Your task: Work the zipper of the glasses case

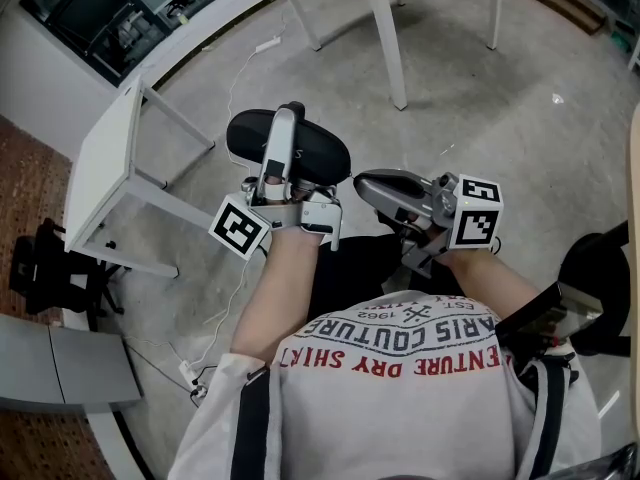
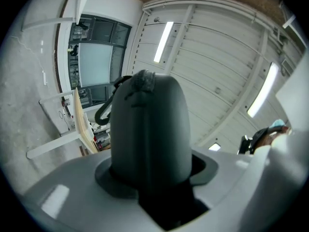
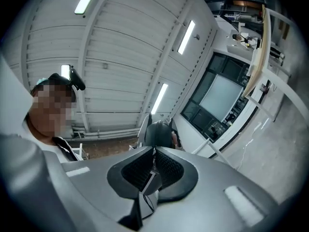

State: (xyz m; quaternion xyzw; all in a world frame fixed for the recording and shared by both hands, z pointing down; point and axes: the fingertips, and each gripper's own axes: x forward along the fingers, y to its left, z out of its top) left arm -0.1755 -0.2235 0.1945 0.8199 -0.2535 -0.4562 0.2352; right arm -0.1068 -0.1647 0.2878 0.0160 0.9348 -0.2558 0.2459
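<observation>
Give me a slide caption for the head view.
Left tool clamps the black glasses case; right tool, jaws together, sits just beside it.

The glasses case [image 1: 325, 153] — black, oval — sits in mid-air, clamped across its middle by the left gripper [image 1: 288, 120].

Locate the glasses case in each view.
Head view: glasses case at the centre, gripped by the left gripper.
Left gripper view: fills the centre, between the jaws.
Right gripper view: small, central, beyond the jaws.
Shared landmark: dark window.
</observation>
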